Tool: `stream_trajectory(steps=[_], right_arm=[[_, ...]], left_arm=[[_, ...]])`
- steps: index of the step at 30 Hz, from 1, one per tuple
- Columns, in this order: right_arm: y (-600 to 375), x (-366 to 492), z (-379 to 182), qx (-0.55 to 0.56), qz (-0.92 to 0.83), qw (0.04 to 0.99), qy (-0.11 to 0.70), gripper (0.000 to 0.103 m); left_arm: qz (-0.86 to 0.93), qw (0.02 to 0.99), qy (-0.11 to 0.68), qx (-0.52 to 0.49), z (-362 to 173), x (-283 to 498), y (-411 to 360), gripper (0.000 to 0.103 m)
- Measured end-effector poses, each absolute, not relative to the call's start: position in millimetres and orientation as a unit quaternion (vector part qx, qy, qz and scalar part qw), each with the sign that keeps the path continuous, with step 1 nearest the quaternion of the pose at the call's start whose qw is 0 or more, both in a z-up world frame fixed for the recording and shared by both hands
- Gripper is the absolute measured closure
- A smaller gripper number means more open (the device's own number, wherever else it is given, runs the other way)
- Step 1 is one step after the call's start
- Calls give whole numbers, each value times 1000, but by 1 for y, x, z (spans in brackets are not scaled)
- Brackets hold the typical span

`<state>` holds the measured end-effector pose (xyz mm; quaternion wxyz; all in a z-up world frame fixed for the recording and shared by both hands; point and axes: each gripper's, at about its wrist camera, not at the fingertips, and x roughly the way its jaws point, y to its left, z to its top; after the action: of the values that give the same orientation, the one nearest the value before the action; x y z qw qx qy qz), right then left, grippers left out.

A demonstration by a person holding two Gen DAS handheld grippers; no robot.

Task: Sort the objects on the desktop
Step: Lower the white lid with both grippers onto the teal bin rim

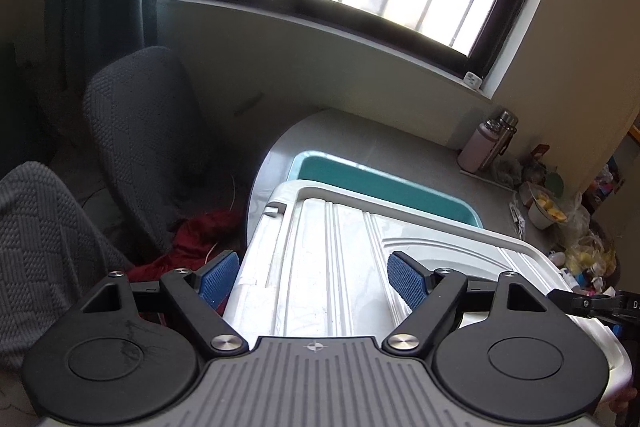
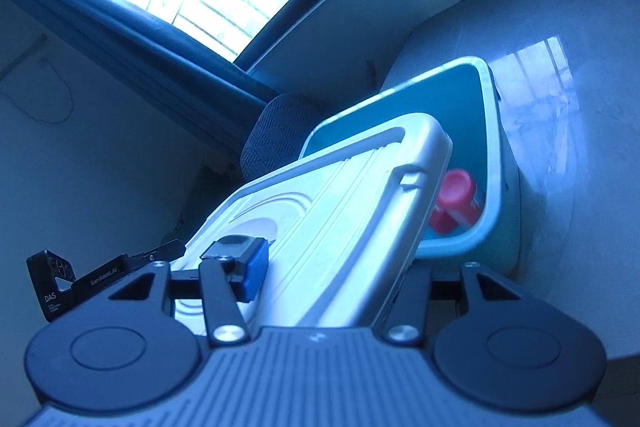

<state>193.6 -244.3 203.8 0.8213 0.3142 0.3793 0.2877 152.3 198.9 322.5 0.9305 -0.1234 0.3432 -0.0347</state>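
Note:
A white ribbed lid (image 1: pixel 320 267) is held tilted over a teal storage box (image 1: pixel 384 183) on the grey table. My left gripper (image 1: pixel 316 279) is wide open, its blue pads on either side of the lid's near edge, one pad (image 1: pixel 404 277) resting on the lid. In the right wrist view my right gripper (image 2: pixel 332 267) is shut on the lid (image 2: pixel 328 219): one blue pad (image 2: pixel 254 273) presses its top, the other finger is hidden beneath. The teal box (image 2: pixel 490 147) holds a red can (image 2: pixel 456 201).
Two dark grey chairs (image 1: pixel 140 131) stand left of the round table (image 1: pixel 360 135). A pink bottle (image 1: pixel 478 147) and a steel flask stand at the back by the wall. Cluttered food items and a bowl (image 1: pixel 544 211) lie on the right. Red cloth (image 1: pixel 192 247) lies on the floor.

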Motion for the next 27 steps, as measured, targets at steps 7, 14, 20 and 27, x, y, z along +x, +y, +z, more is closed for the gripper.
stream_trajectory(steps=[7, 14, 20, 27], right_arm=[[-240, 226, 207, 314, 275, 829, 372, 52], [-240, 248, 205, 320, 265, 834, 364, 52], [-241, 268, 198, 323, 257, 833, 369, 52], [-243, 293, 192, 318, 252, 833, 376, 52]], left_arm=[[-48, 931, 342, -120, 321, 196, 204, 21], [-60, 931, 341, -115, 317, 231, 207, 21], [-63, 929, 345, -118, 311, 254, 208, 21], [-60, 928, 349, -117, 297, 281, 204, 21]])
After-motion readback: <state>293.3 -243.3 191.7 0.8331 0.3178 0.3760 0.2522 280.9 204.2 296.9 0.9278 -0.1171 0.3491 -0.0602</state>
